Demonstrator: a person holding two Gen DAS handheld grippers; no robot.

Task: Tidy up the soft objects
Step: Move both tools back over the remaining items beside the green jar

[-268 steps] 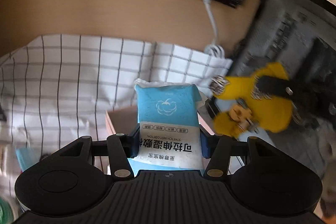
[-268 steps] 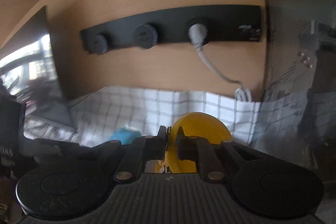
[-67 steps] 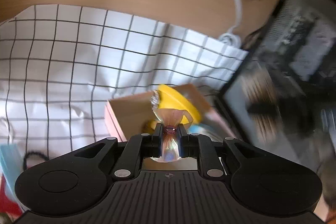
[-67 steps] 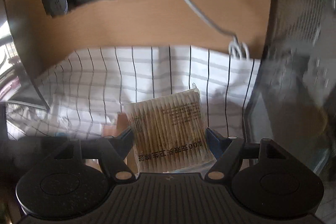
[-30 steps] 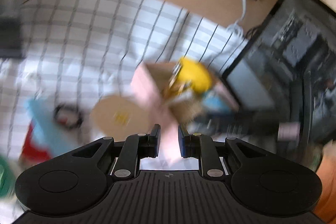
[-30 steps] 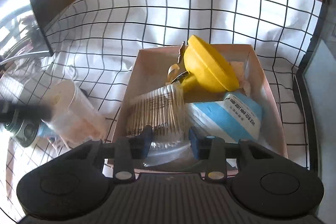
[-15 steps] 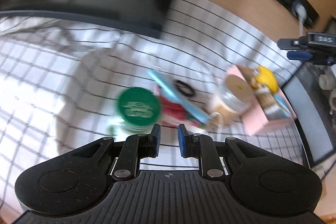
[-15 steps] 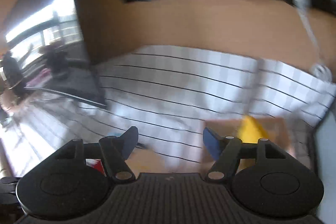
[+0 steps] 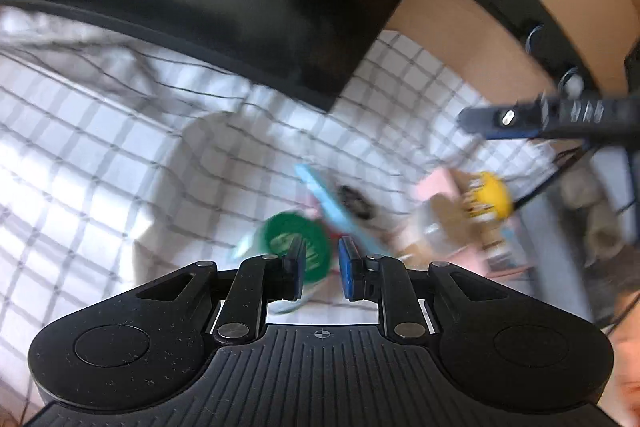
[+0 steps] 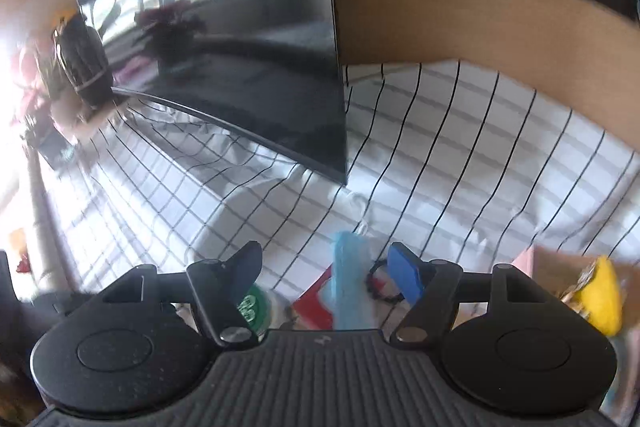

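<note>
**Both grippers empty above checked cloth; soft items in and beside pink box**

Landmark: pink box (image 9: 434, 185) on checked cloth (image 10: 460, 147).

- Left gripper (image 9: 322, 265): jaws nearly together, small gap, nothing between. Hangs above cloth, well apart from box.
- Right gripper (image 10: 326, 273): jaws spread wide, nothing held.
- Yellow soft item (image 9: 490, 197): inside box, w/ other contents too blurred to ID.
- Light-blue pack (image 10: 350, 283): on cloth, left of box, near it.
- Black hair tie (image 9: 354, 203): between blue pack & box.
- Green-lidded container (image 9: 294, 241): further left of box, beside blue pack.
- Dark monitor (image 10: 240, 67): behind cloth, well left of box.
</note>
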